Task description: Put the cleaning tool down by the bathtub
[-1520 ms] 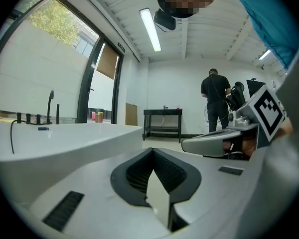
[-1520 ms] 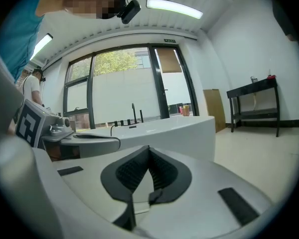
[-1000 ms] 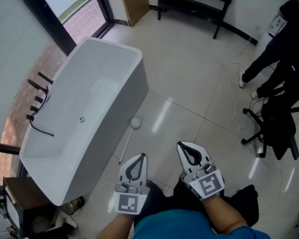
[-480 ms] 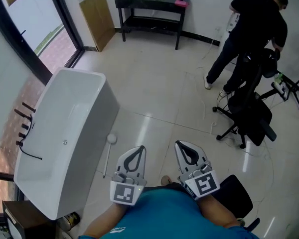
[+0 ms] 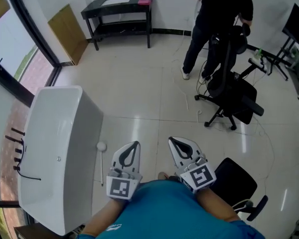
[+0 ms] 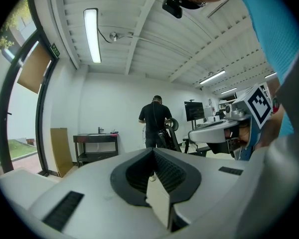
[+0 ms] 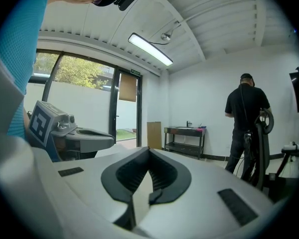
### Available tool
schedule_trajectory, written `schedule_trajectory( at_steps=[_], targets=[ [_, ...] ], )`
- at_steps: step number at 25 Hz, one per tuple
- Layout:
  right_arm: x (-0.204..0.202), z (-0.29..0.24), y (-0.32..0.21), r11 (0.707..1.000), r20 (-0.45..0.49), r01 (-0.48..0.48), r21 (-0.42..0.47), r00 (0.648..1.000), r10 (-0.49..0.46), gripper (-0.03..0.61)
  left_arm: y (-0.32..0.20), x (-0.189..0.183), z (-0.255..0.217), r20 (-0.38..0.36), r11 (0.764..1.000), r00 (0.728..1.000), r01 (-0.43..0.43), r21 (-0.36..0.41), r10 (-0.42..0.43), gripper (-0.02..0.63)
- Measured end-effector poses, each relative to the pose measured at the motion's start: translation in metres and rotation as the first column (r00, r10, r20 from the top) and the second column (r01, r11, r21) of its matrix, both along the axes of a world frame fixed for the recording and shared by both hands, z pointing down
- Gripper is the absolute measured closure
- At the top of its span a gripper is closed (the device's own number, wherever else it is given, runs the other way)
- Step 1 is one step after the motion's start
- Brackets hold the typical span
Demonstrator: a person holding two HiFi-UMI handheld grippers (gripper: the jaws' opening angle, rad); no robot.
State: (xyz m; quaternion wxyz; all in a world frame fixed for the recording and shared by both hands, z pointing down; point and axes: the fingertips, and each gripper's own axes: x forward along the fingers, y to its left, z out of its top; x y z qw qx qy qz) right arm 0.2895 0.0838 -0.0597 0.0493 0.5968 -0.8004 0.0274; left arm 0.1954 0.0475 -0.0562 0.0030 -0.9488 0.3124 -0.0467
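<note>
The long-handled white cleaning tool with the round head point(image 5: 101, 156) is being seen flat on the glossy pale tiled floor point(image 5: 154, 98). It is lying just beside the outer wall of the white freestanding bathtub point(image 5: 84, 128), with its head towards the far end and its thin handle running back along the tub's side. Whether the handle is actually touching the wall cannot be told from the head view. Nothing is being held against it, and no jaw is near it.

The left gripper point(image 5: 132, 146) is being carried close in front of the teal shirt, well apart from the tool. In the left gripper view its jaws are being shown pressed together at the tips point(image 6: 153, 153), with nothing between them, only the room beyond. The right gripper point(image 5: 175, 142) is being carried alongside it, and its jaws are likewise being kept fully closed and empty point(image 7: 149, 156).

Further off, a person in black clothes point(image 5: 217, 14) is being seen standing at a black office chair point(image 5: 231, 91), and a black side table point(image 5: 118, 9) is being seen against the wall. None of these is being touched.

Judged from this, the task is being read as finished: the tool is down by the tub and released. Nothing further is being called for with it.
</note>
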Motion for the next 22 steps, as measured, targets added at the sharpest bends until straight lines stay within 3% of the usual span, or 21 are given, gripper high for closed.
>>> schedule_trajectory(
  at_steps=[8,22],
  targets=[
    [0.009,0.004,0.013,1.000,0.050,-0.006,-0.020,0.999,0.007,0.597,0.017,0.013,0.012,0.014,1.000,1.000,-0.019,-0.020,0.020,0.618],
    [0.021,0.008,0.018,0.999,0.012,-0.038,-0.025,0.999,0.038,0.597,0.027,0.013,0.015,0.015,1.000,1.000,-0.013,-0.026,0.013,0.618]
  ],
)
